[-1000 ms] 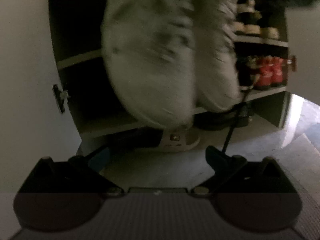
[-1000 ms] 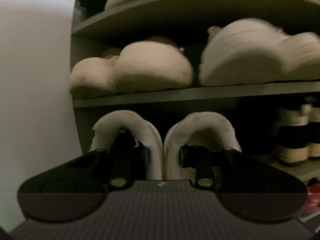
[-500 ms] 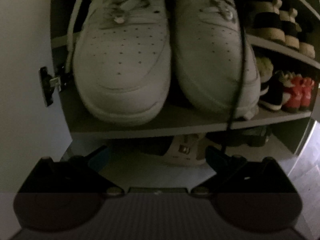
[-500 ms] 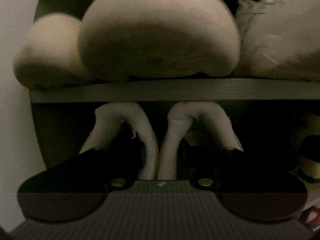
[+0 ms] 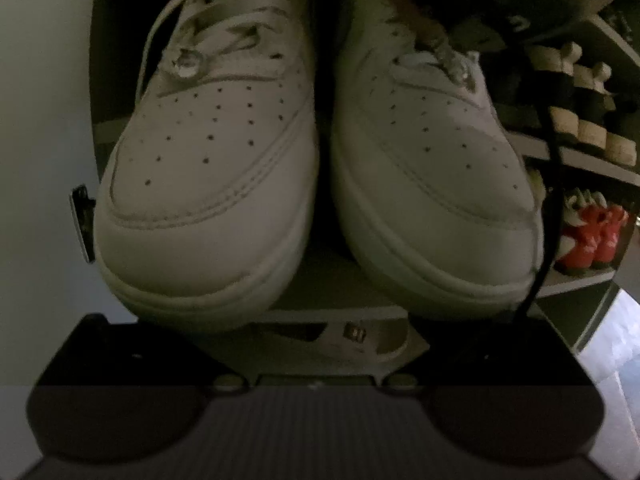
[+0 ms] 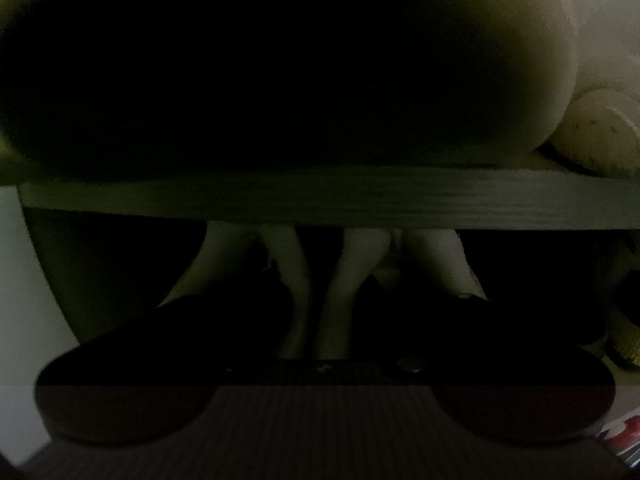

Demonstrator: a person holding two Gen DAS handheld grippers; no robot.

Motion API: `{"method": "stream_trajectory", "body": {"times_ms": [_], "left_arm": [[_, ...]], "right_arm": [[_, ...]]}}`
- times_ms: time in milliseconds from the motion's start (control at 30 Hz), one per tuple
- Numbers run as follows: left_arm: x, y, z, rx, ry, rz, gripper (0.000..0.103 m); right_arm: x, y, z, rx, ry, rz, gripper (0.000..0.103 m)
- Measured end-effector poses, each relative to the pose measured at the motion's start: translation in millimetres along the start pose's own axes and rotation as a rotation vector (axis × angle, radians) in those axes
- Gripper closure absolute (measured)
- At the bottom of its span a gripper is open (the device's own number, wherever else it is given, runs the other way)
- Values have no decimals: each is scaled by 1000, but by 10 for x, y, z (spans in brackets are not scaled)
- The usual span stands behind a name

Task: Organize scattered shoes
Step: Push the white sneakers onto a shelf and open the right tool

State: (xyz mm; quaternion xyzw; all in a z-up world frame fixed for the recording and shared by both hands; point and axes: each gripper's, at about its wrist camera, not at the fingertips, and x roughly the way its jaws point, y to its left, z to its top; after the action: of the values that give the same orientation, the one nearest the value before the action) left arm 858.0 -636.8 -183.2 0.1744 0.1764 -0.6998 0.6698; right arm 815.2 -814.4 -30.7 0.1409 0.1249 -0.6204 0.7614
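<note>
Releasing the sneaker pair (image 6: 324,280) from my right gripper (image 6: 316,332), jaws opening; heels could snag, dragging them off the shelf edge (image 6: 320,196); left gripper (image 5: 320,344) state unclear.

Pretty sure I'm working in somebody's home here, parked right up against a shoe cabinet in what looks like an entryway. Dark shelves (image 5: 580,160) stacked one over another, all loaded with footwear. Dead centre on the left cam is a pair of white sneakers (image 5: 208,168) sitting toes-out on a shelf. Out at 3 o'clock there's a row of cork-soled sandals (image 5: 592,128), and red shoes (image 5: 596,236) one shelf below them. A door hinge (image 5: 82,220) sits on the cabinet edge at 9 o'clock. Pale floor (image 5: 616,344) at 4 o'clock. Right cam is very dim, just more pale shoes over a shelf edge (image 6: 320,196).
</note>
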Motion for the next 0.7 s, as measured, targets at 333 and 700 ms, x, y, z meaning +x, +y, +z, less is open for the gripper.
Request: {"method": "stream_trajectory", "body": {"times_ms": [333, 700], "left_arm": [[-492, -31, 282, 21, -170, -5, 3], [-613, 135, 221, 2, -121, -88, 3]], "right_arm": [[-523, -136, -81, -114, -121, -7, 42], [-1601, -790, -844, 146, 10, 20, 42]]}}
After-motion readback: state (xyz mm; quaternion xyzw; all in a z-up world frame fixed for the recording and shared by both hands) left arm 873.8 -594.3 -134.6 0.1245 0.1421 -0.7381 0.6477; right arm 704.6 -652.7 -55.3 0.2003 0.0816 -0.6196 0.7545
